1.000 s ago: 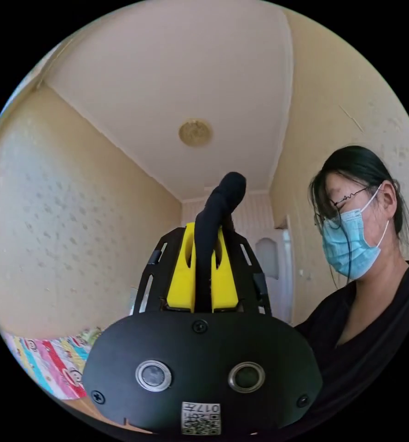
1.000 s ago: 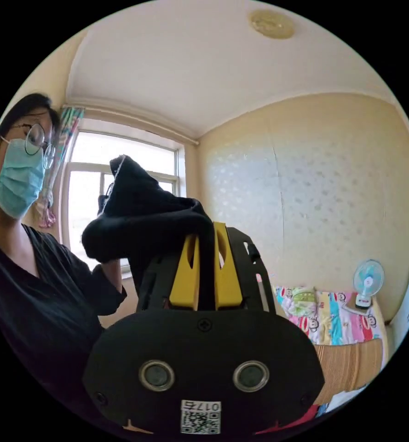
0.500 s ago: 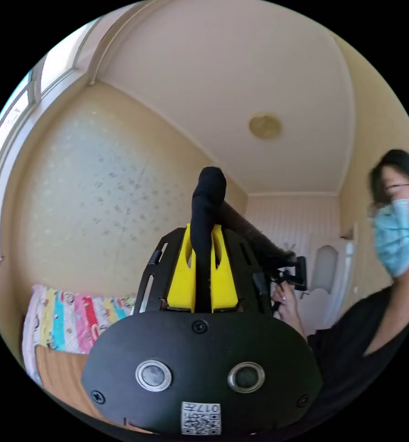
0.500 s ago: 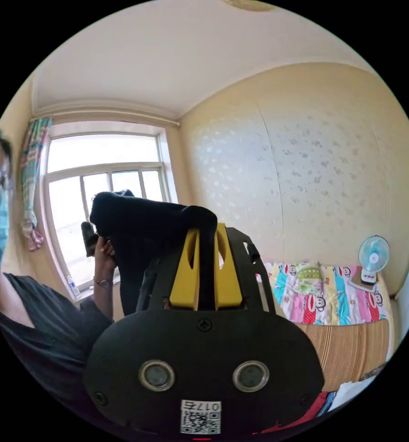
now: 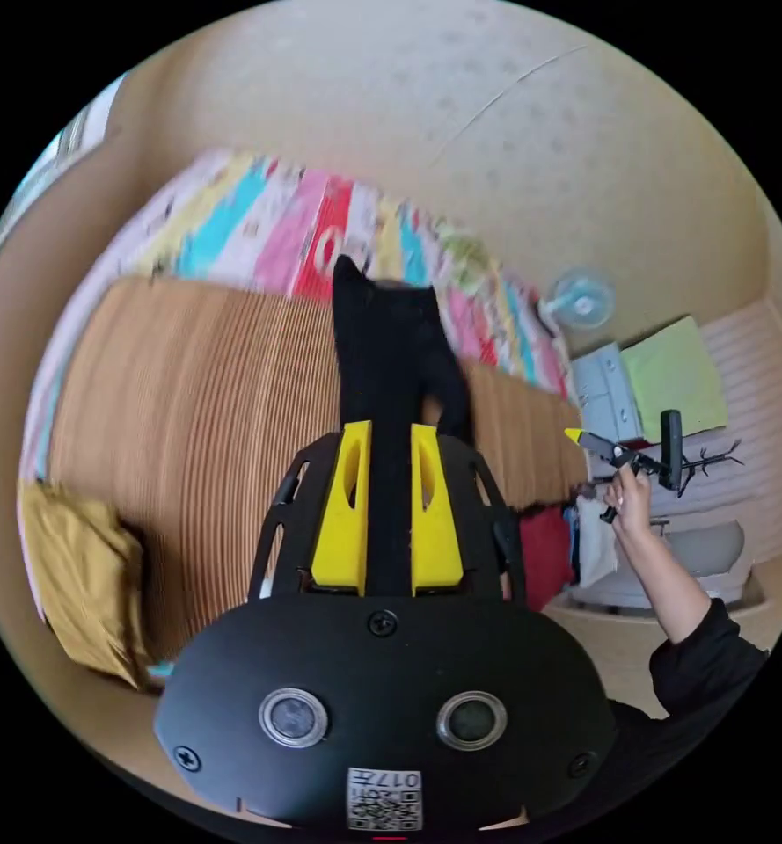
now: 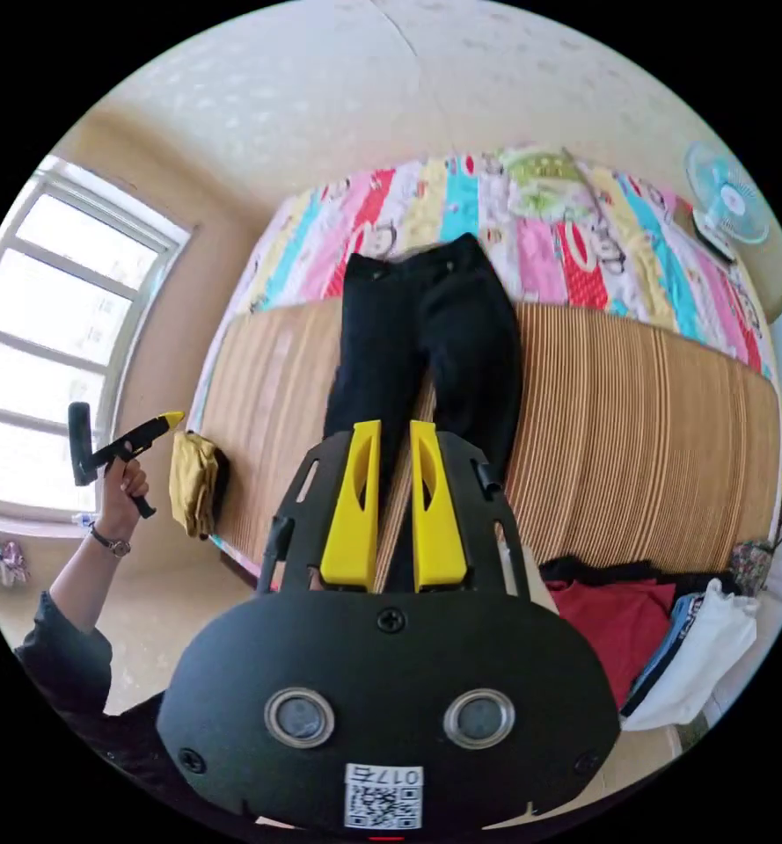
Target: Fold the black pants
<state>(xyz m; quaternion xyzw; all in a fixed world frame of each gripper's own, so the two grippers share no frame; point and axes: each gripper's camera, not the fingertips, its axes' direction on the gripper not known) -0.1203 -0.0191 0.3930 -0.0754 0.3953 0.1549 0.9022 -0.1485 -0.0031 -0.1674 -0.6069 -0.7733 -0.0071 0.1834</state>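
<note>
The black pants (image 6: 417,352) lie flat on the bed's bamboo mat (image 6: 654,422), waist at the far end, both legs running toward me. Over the leg ends hovers my right gripper (image 6: 395,424), its yellow jaws a narrow gap apart with mat showing between them. A hand holds my left gripper (image 6: 175,418) off to the left of the bed, nothing hanging from its tip. In the left gripper view the pants (image 5: 382,352) line up behind the narrow gap of my left gripper (image 5: 389,426). The right gripper (image 5: 575,434) is held out at the right, its tip bare.
A striped cartoon sheet (image 6: 540,229) covers the bed's far end. A mustard cloth (image 6: 193,479) sits at the mat's left edge. Red, black and white clothes (image 6: 610,615) are piled at the near right corner. A small fan (image 6: 725,198) stands far right, a window (image 6: 47,334) left.
Both cameras swung down from ceiling and walls to the bed. The pants, held up between both grippers before, now lie spread on the mat, and the grippers have moved apart with nothing in them.
</note>
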